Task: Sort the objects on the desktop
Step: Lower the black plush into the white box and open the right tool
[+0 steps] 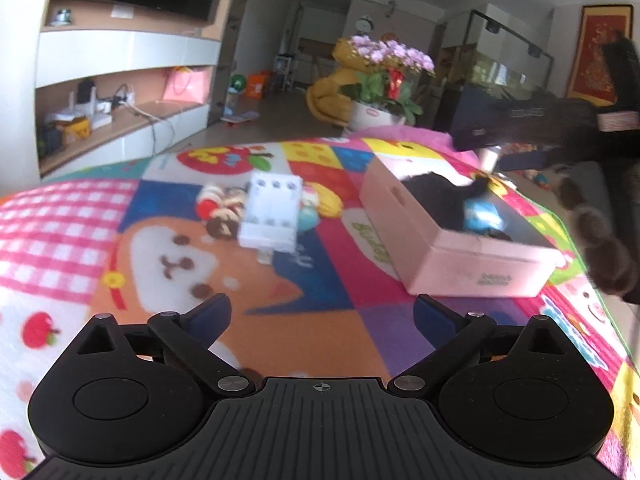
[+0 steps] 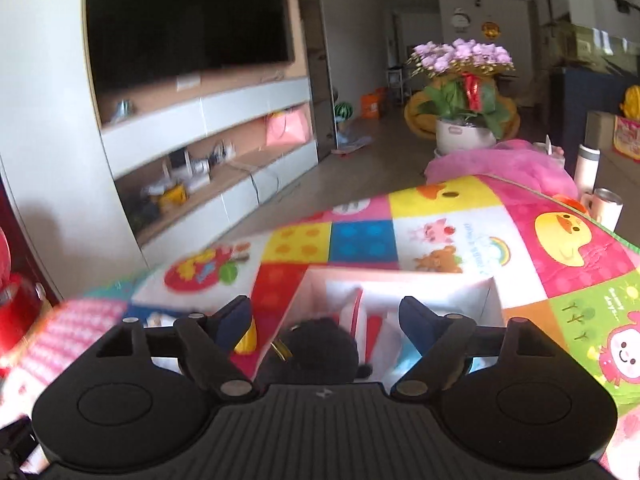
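On the bright patchwork blanket [image 1: 320, 288], in the left wrist view, the left gripper [image 1: 322, 312] has its two blue-tipped fingers spread wide. Nothing sits between them; only the blanket shows in the gap. Farther ahead lies a white battery charger [image 1: 271, 210], a bit blurry, with a plug sticking out of its near end. Right behind it, touching or almost touching, is a small heap of little toys [image 1: 222, 210] in red, brown and white. A yellow thing and a blue thing peek out on the charger's other side. To the right sits a pink box [image 1: 452, 268] with no lid. Inside it is a black fluffy thing [image 1: 436, 196] and something blue [image 1: 482, 212]. The right gripper [image 1: 520, 120] hangs above the far end of the box, dark and blurry. Behind the table stands a pot of purple flowers [image 1: 384, 56].

Over the box, in the right wrist view, the right gripper [image 2: 326, 320] has its fingers apart, fairly wide, and they press on nothing. Down between them lies the black fluffy thing [image 2: 324, 344], inside the pink box [image 2: 400, 280]. A gold ring shows on the fluffy thing's left side. The left finger hangs outside the box wall, and the right finger hangs over the inside. The blanket [image 2: 560, 248] spreads out past the box, with a yellow duck on it. Two white cups [image 2: 600, 200] stand off the far right edge.
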Action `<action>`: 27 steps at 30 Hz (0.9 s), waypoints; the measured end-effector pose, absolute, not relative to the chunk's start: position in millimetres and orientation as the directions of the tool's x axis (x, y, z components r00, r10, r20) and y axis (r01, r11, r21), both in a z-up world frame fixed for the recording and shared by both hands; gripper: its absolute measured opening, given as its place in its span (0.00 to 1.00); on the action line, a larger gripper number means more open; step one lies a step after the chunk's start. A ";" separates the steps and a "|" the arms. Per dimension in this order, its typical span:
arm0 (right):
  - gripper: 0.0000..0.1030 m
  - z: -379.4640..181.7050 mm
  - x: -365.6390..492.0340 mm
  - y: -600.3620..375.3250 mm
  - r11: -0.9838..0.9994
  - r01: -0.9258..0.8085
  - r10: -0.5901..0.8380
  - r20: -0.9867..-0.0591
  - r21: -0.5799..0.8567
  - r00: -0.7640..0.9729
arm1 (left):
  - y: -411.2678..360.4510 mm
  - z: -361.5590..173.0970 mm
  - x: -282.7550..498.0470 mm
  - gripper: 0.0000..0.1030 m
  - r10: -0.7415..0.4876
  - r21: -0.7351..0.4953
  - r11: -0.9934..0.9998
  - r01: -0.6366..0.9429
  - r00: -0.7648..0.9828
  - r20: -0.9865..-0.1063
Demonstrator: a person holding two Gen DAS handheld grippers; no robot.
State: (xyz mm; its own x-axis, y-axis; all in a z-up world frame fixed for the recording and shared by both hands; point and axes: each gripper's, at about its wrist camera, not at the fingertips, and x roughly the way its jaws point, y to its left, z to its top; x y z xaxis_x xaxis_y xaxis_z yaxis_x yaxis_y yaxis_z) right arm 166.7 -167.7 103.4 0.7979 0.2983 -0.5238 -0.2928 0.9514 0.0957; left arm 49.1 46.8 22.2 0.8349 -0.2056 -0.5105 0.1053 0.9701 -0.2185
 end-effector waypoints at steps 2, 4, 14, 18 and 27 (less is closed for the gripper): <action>0.79 96.5 173.4 -159.5 0.956 -0.283 0.278 -0.546 0.077 0.790 | 38.4 17.9 47.4 0.99 -0.228 -0.205 0.969 0.139 0.824 -0.518; 0.79 86.8 180.9 -155.0 0.951 -0.292 0.294 -0.588 0.101 0.754 | 32.7 13.0 46.8 0.99 -0.239 -0.194 0.968 0.158 0.816 -0.526; 0.34 63.2 209.4 -158.5 0.942 -0.270 0.330 -0.689 0.199 0.645 | 40.2 5.8 49.0 0.99 -0.263 -0.256 0.956 0.142 0.802 -0.536; 0.25 72.8 204.8 -162.8 0.970 -0.239 0.211 -0.667 0.051 0.715 | 39.1 6.3 48.6 0.99 -0.262 -0.250 0.957 0.146 0.803 -0.536; 0.12 107.7 179.3 -185.4 0.969 -0.234 0.234 -0.586 0.077 0.775 | 39.8 5.4 49.6 0.99 -0.260 -0.254 0.957 0.139 0.800 -0.541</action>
